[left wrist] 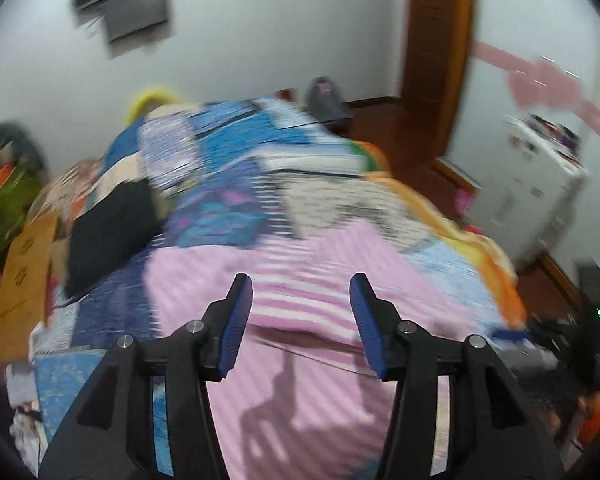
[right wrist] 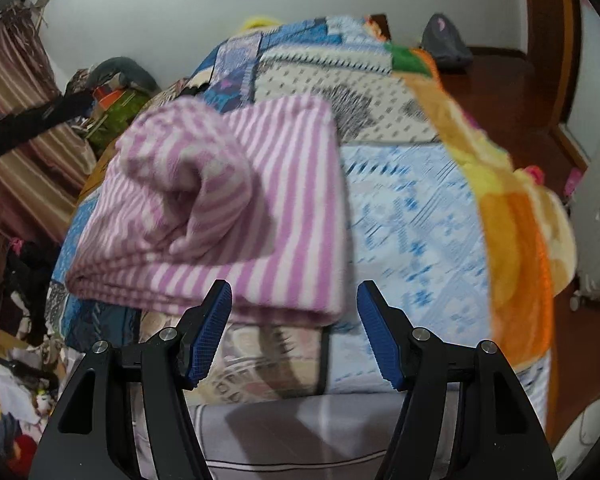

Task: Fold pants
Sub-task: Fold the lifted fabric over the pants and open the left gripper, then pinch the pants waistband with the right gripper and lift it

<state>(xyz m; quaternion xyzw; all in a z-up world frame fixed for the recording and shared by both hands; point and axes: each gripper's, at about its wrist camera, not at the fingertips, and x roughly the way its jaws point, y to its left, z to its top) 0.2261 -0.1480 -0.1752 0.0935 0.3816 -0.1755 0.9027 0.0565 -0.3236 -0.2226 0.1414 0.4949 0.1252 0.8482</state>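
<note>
The pants (right wrist: 236,200) are pink-and-white striped and lie folded in layers on a patchwork quilt (right wrist: 412,208) on a bed. One end bulges up in a loose roll at their left. My right gripper (right wrist: 294,292) is open and empty, just in front of the pants' near folded edge. In the left wrist view the pants (left wrist: 300,308) spread under and ahead of my left gripper (left wrist: 301,284), which is open and empty just above the cloth. That view is motion-blurred.
The quilt (left wrist: 228,184) covers the bed, with an orange blanket (right wrist: 516,216) along its right edge. A dark garment (left wrist: 108,232) lies on the bed's left. Clutter sits left of the bed (right wrist: 28,280). Wooden floor and a door (left wrist: 436,40) are at the right.
</note>
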